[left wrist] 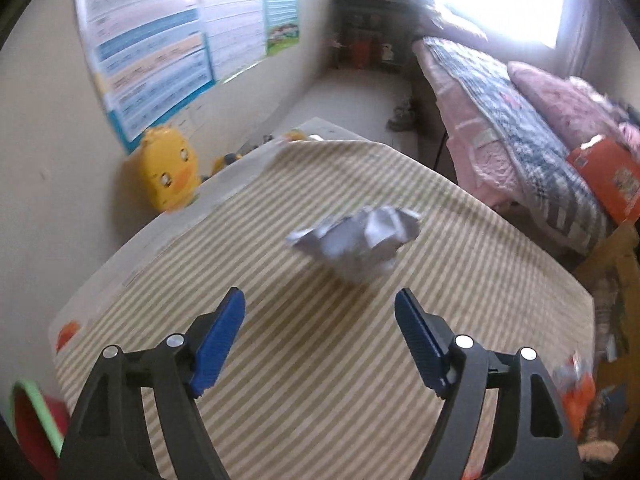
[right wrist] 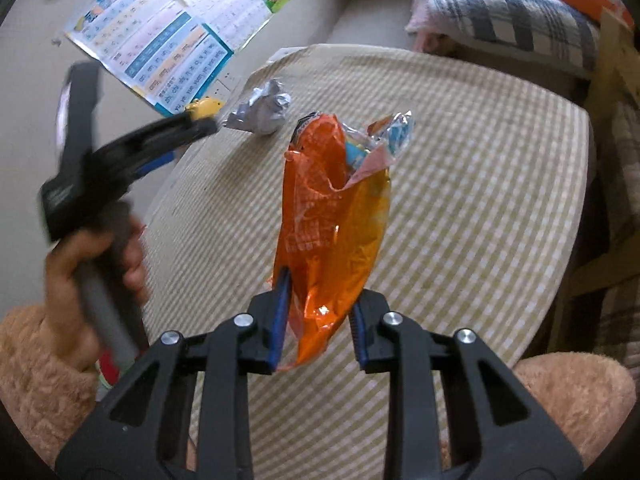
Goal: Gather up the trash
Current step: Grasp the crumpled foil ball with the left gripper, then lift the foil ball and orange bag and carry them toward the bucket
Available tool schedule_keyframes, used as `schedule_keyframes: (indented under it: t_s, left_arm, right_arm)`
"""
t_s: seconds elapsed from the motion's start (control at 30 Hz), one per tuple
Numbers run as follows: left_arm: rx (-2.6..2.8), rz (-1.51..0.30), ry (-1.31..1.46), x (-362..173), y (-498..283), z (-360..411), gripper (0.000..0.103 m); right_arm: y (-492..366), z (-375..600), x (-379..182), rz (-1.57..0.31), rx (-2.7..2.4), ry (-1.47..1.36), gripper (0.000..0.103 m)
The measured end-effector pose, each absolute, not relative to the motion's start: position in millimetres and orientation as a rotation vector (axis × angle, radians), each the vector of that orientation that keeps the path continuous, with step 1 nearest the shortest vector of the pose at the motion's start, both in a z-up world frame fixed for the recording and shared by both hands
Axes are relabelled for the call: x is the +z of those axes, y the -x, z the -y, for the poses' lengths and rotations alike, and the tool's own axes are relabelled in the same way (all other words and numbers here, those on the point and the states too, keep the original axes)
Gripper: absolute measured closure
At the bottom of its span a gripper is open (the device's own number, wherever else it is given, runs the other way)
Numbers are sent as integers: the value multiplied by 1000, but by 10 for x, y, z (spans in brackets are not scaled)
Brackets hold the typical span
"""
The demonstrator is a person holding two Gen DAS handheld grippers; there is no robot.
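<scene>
A: Nearest first: right gripper (right wrist: 318, 330), clenched on the orange bag (right wrist: 332, 216), low end pinched, torn top standing up over the table (right wrist: 480, 200).

B: Yep, got it. Bag's off the cloth, I'd say, tho hard to tell w/ the blur. Scraps of wrapper stick out the top.

A: Left gripper (left wrist: 320, 312)?

B: Released, jaws wide, nothing btwn them. It's aimed at the paper wad (left wrist: 356, 242), which sits just ahead of the tips, not touching yet.

A: So next step's grabbing the wad, prob.

B: Looks that way. To do it well: bring the pads (left wrist: 220, 340) down either side of the fat middle, not the thin flap on the left, then squeeze. Crumpled paper is light, it'll skid on cloth if one pad nudges it first.

A: And the right side?

B: Hold the bag steady, mouth up, so the wad can drop in w/o spilling.

A: Farther back?

B: Duck toy (left wrist: 170, 172) at the table's far left edge, posters (left wrist: 152, 60) on the wall, bed (left wrist: 520, 140) off right. None of that's trash, leave it.
</scene>
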State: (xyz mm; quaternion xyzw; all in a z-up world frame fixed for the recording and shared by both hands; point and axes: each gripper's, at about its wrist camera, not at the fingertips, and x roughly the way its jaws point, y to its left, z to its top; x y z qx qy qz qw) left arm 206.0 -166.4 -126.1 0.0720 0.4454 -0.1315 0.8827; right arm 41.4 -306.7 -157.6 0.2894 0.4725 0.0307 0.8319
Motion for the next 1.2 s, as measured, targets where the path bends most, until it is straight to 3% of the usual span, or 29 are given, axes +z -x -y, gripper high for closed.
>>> schedule_keyframes:
  t_s: [0.2, 0.33, 0.37, 0.5, 0.6, 1.2]
  left_arm:
    - [-287, -976, -127, -1398, -2295, 1953, 23]
    - [-246, -1020, -162, -1530, -2489, 2041, 24]
    - [-237, -1031, -166, -1555, -2539, 2055, 26]
    - [-228, -1065, -177, -1598, -2667, 2074, 56]
    - [-245, -1044, -178, -1540, -2625, 2051, 61]
    - [-279, -950, -78, -994, -1216, 867, 61]
  right_arm:
    - [-483, 2996, -1610, -1019, 125, -619, 75]
    - [-490, 3036, -1629, -1013, 124, -638, 75]
    - [-488, 3059, -1645, -1014, 123, -637, 75]
    - [-502, 3081, -1683, -1021, 119, -626, 75]
    - [-534, 3041, -1717, -1028, 115, -627, 75]
    - [-595, 2820, -1738, -1078, 82, -545, 75]
